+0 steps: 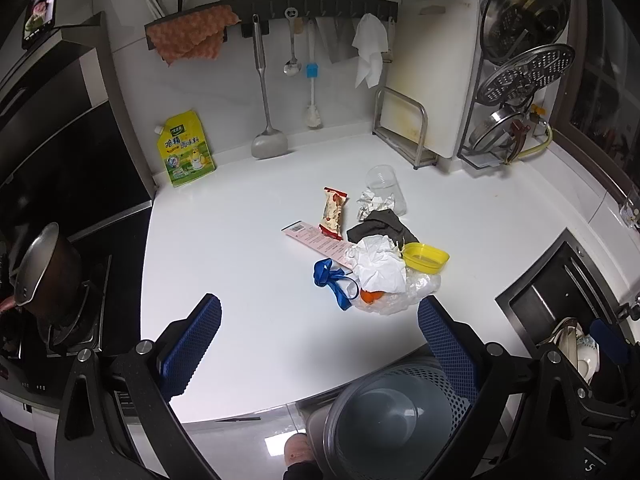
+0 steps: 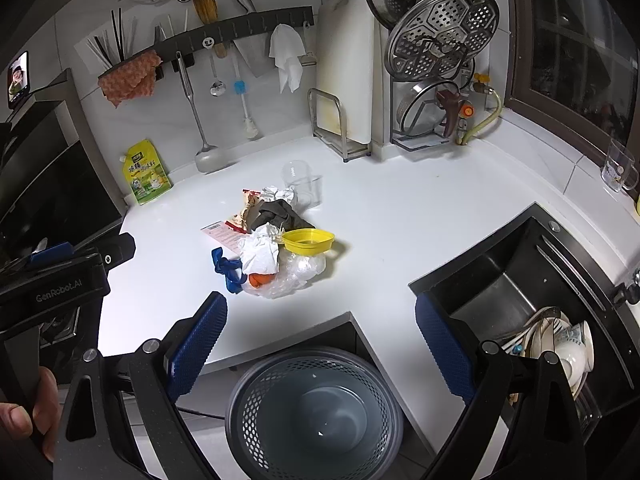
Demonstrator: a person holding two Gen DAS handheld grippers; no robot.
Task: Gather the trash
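A pile of trash lies mid-counter: crumpled white paper [image 1: 378, 264] [image 2: 260, 254], a yellow plastic bowl [image 1: 426, 257] [image 2: 309, 241], a blue ribbon [image 1: 332, 280] [image 2: 225, 268], a snack wrapper [image 1: 333, 213], a pink paper strip [image 1: 320, 243], clear plastic film with an orange bit [image 1: 394, 298] [image 2: 290, 278], a dark rag [image 1: 380, 227], foil [image 1: 370, 204] and a clear cup [image 1: 386, 188] [image 2: 302, 182]. A grey perforated bin [image 1: 392, 412] [image 2: 314, 412] stands on the floor below the counter edge. My left gripper [image 1: 320, 344] is open, short of the pile. My right gripper [image 2: 320, 348] is open above the bin.
A yellow seasoning pouch [image 1: 186, 154] leans at the back wall under hanging utensils. A stove with a pot [image 1: 44, 276] is at left. A black sink [image 2: 512, 280] with dishes is at right. A lid rack [image 1: 516, 80] and cutting board [image 1: 436, 92] stand at the back right.
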